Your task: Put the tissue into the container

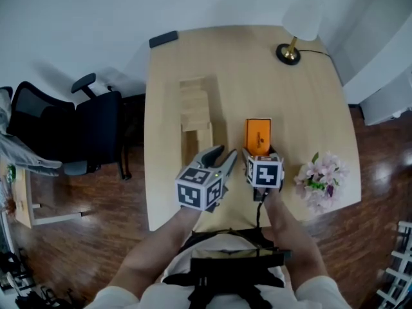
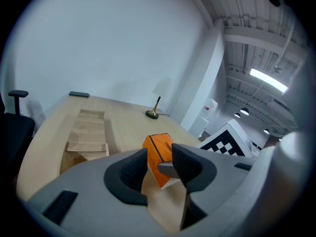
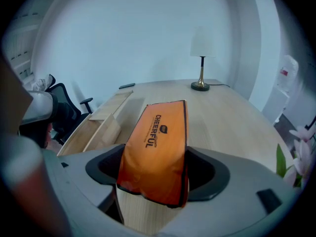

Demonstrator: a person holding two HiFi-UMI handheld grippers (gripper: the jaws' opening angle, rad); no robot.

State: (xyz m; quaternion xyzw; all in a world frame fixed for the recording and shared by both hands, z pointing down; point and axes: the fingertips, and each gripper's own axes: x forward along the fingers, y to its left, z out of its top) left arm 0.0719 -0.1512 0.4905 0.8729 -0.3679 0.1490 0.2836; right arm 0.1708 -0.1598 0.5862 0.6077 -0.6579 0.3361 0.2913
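Note:
An orange tissue pack (image 1: pixel 258 136) lies on the light wooden table (image 1: pixel 302 102), right of a long open wooden container (image 1: pixel 196 113). My right gripper (image 1: pixel 259 156) is at the pack's near end. In the right gripper view the pack (image 3: pixel 159 137) fills the gap between the jaws and touches both pads, so my right gripper (image 3: pixel 155 171) is shut on it. My left gripper (image 1: pixel 221 156) hovers just left of the pack, near the container's front end. In the left gripper view its jaws (image 2: pixel 159 165) stand open with nothing between them, and the pack (image 2: pixel 159 150) and the container (image 2: pixel 88 132) lie beyond.
A table lamp (image 1: pixel 293 38) stands at the far right corner and a small black object (image 1: pixel 163 38) at the far left edge. A bunch of pink flowers (image 1: pixel 320 179) sits near the right front edge. A black office chair (image 1: pixel 77 131) stands left of the table.

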